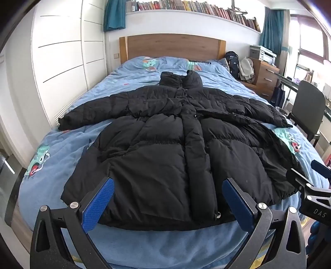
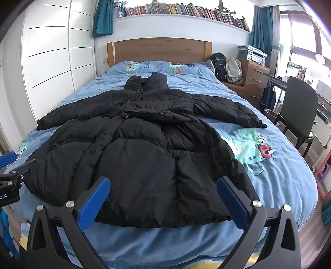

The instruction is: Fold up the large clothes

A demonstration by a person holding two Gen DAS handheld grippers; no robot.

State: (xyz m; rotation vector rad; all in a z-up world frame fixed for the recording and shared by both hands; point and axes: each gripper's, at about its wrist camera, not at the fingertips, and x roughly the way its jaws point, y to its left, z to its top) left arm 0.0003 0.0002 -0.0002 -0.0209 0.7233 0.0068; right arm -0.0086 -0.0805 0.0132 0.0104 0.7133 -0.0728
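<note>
A long black puffer coat point(image 1: 165, 140) lies flat on the blue bed point(image 1: 144, 244), front up, collar towards the headboard, both sleeves spread sideways. In the right wrist view the same coat point(image 2: 140, 157) fills the middle, hem near the bed's foot. My left gripper point(image 1: 167, 186) hovers open above the hem's left half, blue pads point(image 1: 98, 207) wide apart with nothing between them. Open too, my right gripper point(image 2: 163, 184) hangs over the hem's right half and holds nothing. Each gripper's body shows at the edge of the other's view.
A wooden headboard point(image 1: 171, 47) and a bookshelf point(image 1: 196, 8) stand behind the bed. White wardrobe doors point(image 1: 62, 51) line the left. On the right are a wooden drawer unit point(image 2: 254, 76), a black backpack point(image 2: 219, 64) and a dark chair point(image 2: 298, 111).
</note>
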